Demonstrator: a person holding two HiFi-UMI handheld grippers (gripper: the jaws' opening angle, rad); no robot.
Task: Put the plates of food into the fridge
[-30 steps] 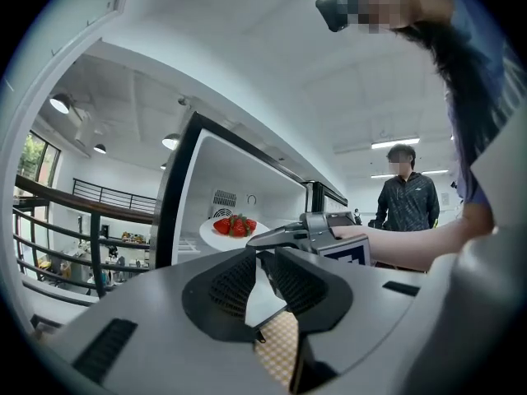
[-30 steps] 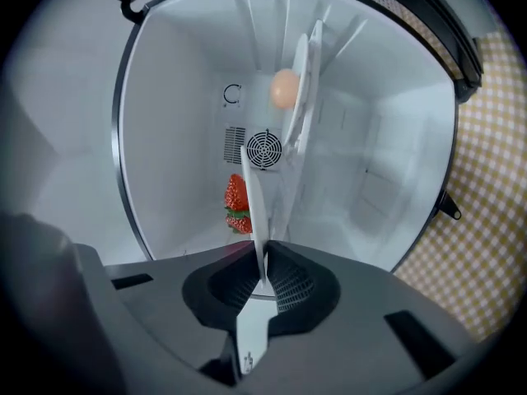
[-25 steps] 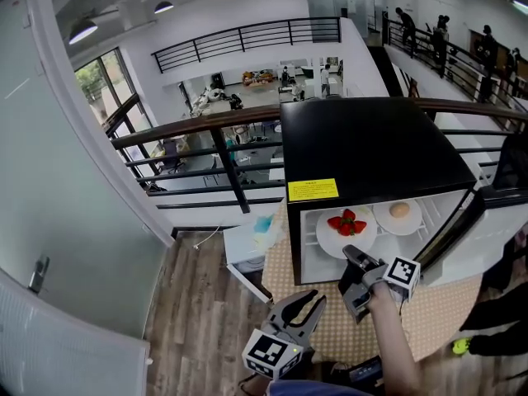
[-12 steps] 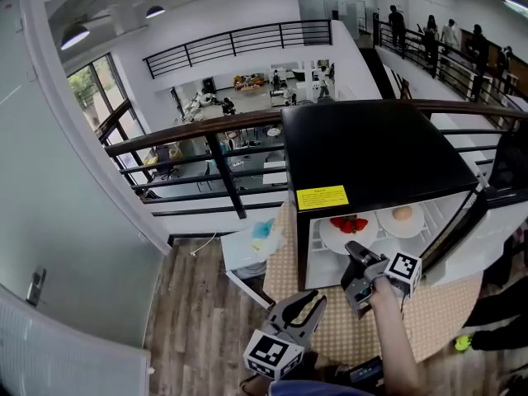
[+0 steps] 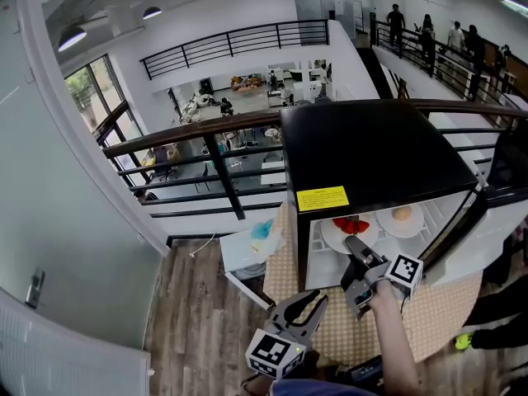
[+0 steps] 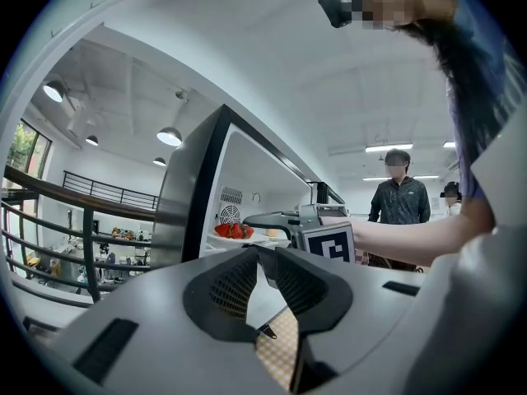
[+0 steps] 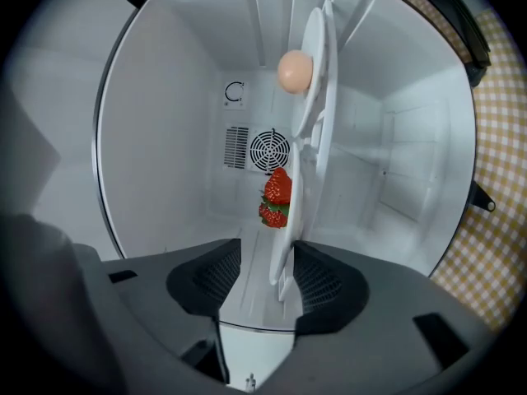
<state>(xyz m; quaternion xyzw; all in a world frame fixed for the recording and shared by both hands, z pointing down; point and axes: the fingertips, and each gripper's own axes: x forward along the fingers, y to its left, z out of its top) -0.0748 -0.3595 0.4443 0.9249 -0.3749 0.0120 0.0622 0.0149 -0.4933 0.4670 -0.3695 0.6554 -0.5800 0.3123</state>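
The right gripper (image 7: 268, 266) has its jaws standing wide, having just been opening. The rim of the round white plate of red strawberries (image 7: 295, 220) stands between the pads, which no longer clamp it: there is a clear gap on the 9 o'clock side, and the rim lies close to the 3 o'clock pad. In this rolled view the plate runs edge-on toward 12 o'clock, inside the small black-topped fridge with a white interior (image 7: 165, 138). A second white plate (image 7: 317, 81) carrying a round beige piece of food (image 7: 295, 71) sits just beyond it. Open white space lies at 9 o'clock up to the side wall, and the round fan grille (image 7: 269, 150) marks the back wall. In the head view the right gripper (image 5: 353, 242) reaches in under the fridge's (image 5: 371, 151) front top edge. The black fridge door (image 5: 462, 221) swings open at 3 o'clock, leaving the mouth free. The left gripper (image 5: 318, 298), at 7 o'clock of the right one, hangs over the beige checked cloth (image 5: 330, 337). Its jaws (image 6: 262, 253) are closed at the tips and hold nothing.
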